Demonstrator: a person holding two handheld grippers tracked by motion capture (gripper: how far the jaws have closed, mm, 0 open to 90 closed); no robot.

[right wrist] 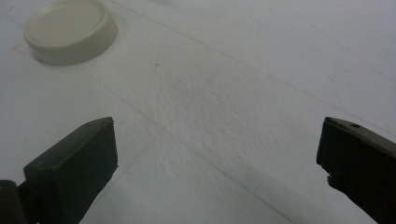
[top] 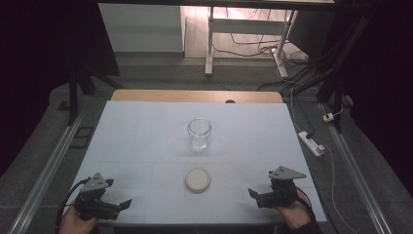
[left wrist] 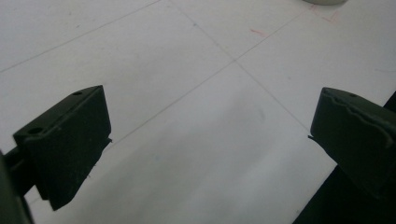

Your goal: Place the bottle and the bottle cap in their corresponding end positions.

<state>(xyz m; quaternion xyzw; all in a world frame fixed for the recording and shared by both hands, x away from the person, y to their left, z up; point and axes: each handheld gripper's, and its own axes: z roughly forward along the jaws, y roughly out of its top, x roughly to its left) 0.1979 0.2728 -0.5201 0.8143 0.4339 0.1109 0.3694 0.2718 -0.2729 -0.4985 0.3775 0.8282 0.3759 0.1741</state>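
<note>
This looks like a lab or test room, not a home. A table [top: 146, 141] with a plain white top stands in a dark room on grey carpet, with metal rails [top: 46, 168] on the floor at both sides, black stands [top: 78, 83] next to it, and a white power strip [top: 311, 143] with loose cables [top: 253, 48] on the floor. Farther back there is a white desk frame [top: 210, 44] with more wires under it, and the only bright light is back there.

cream lid [top: 197, 179] lies flat, near upright, open clear jar [top: 199, 134].
</note>
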